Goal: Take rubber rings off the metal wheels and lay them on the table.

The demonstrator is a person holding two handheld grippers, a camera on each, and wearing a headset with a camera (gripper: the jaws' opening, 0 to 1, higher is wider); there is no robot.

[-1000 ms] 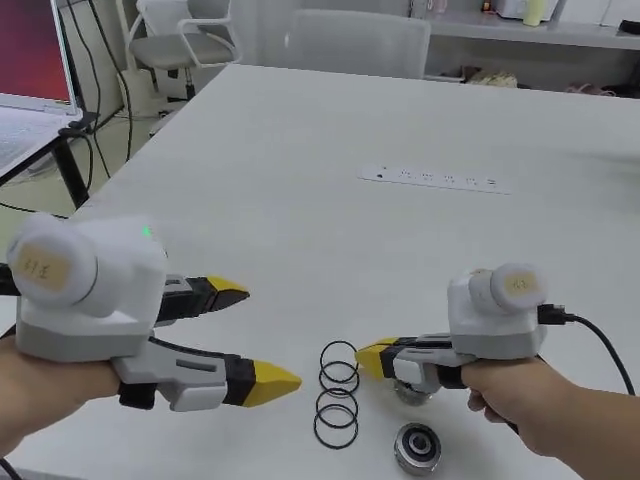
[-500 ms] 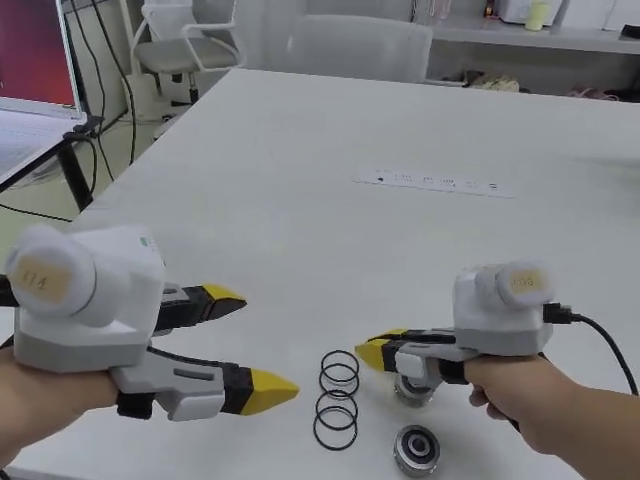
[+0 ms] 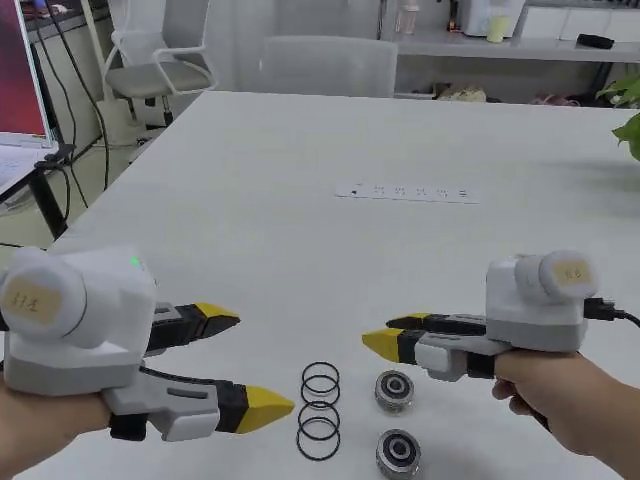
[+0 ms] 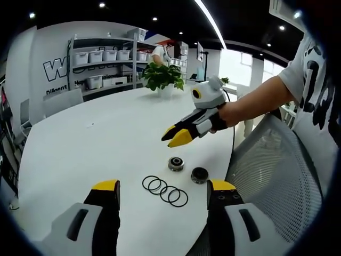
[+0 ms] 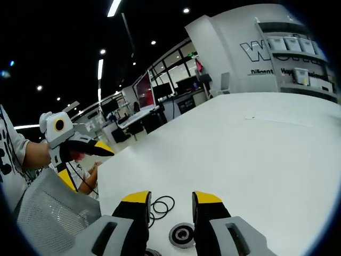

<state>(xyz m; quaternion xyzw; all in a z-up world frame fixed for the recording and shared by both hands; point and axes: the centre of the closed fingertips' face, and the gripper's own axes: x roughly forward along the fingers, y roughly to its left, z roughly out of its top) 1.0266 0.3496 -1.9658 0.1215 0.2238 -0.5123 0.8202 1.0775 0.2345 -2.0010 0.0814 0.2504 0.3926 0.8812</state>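
Several black rubber rings [image 3: 320,410] lie in a short row on the white table [image 3: 300,200], near its front edge. Two metal wheels [image 3: 394,390] [image 3: 398,452] sit just right of them. My left gripper [image 3: 262,362] hovers left of the rings, open wide and holding nothing. Above and right of the upper wheel, my right gripper [image 3: 392,334] hangs open with a narrow gap and nothing in it. In the left gripper view the rings [image 4: 165,191] and both wheels [image 4: 176,163] [image 4: 200,175] lie ahead, below the right gripper [image 4: 176,136]. The right gripper view has one wheel [image 5: 183,234] just beyond its jaws.
A white power strip [image 3: 405,192] lies mid-table. Grey chairs [image 3: 325,65] stand at the far side, and a monitor [image 3: 15,70] on a stand is off to the left. A potted plant [image 4: 162,77] stands at one end of the table.
My right gripper has risen and drawn back to the right, off the upper wheel, which now lies uncovered. The left gripper has barely moved. My head has tilted up a little.
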